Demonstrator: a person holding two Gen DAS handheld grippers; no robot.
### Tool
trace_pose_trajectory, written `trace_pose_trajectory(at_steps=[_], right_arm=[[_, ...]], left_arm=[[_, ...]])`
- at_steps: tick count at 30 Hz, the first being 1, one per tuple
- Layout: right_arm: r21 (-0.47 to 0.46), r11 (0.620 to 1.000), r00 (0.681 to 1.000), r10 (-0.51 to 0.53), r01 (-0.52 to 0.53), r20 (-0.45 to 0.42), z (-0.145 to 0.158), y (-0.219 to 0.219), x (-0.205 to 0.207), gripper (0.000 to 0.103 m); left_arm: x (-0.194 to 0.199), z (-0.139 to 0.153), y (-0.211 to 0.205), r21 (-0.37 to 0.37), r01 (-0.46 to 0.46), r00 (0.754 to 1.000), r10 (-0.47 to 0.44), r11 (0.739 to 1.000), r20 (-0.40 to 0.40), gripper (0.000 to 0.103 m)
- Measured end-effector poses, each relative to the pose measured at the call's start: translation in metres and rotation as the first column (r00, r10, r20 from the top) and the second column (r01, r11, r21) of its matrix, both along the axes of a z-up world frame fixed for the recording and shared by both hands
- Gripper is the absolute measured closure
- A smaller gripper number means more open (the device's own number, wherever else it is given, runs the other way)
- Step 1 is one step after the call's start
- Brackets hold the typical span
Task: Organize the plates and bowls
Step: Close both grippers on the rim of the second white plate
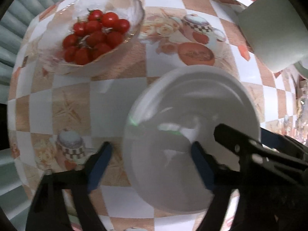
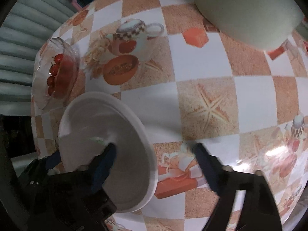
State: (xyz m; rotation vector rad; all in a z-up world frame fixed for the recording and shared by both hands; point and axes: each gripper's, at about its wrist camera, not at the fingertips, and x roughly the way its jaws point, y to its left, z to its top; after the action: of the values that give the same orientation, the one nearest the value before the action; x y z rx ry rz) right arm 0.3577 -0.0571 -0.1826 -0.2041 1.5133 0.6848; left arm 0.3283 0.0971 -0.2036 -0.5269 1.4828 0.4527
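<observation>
Fingers [image 1: 202, 165] of both grippers straddle the white bowl's [image 1: 192, 115] rim, part-open, grip unclear

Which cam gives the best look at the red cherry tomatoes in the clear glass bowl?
Left wrist: red cherry tomatoes seen from above, whole pile visible inside the clear glass bowl. Right wrist shows them edge-on at the frame's left, partly hidden by the bowl's wall.

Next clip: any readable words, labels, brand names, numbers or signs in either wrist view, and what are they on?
None can be read.
Tablecloth: pictures only (teapots, starfish, bowls), no lettering.
White plate: plain, and blurred.
Glass bowl of cherry tomatoes: unmarked.
Pale container: no print visible.
</observation>
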Motion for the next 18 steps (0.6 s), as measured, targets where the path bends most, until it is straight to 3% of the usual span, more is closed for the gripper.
trace_pose_trajectory(at_steps=[1, 3, 4, 11, 18], right_arm=[[0.008, 1.000, 1.000, -0.001, 0.001, -0.009, 0.000, 0.002, 0.002, 0.056], [0.028, 1.000, 0.999, -0.008, 0.009, -0.039, 0.000, 0.001, 0.003, 0.061], [0.042, 0.999, 0.999, -0.007, 0.009, -0.054, 0.000, 0.001, 0.003, 0.070], [0.075, 0.997, 0.997, -0.018, 0.024, -0.073, 0.008, -0.018, 0.006, 0.070], [0.077, 0.997, 0.997, -0.009, 0.016, -0.080, 0.020, -0.037, -0.001, 0.070]], left_arm=[[0.003, 0.001, -0.003, 0.005, 0.014, 1.000, -0.014, 1.000, 0.011, 0.031], [0.005, 0.004, -0.010, -0.011, 0.037, 0.999, -0.037, 0.999, 0.031, 0.041], [0.011, 0.003, -0.015, -0.030, 0.044, 0.998, -0.043, 0.999, 0.037, 0.048], [0.012, 0.006, -0.027, -0.039, 0.048, 0.998, -0.047, 0.998, 0.033, 0.048], [0.017, 0.031, -0.053, -0.015, 0.068, 0.997, -0.067, 0.998, 0.043, 0.048]])
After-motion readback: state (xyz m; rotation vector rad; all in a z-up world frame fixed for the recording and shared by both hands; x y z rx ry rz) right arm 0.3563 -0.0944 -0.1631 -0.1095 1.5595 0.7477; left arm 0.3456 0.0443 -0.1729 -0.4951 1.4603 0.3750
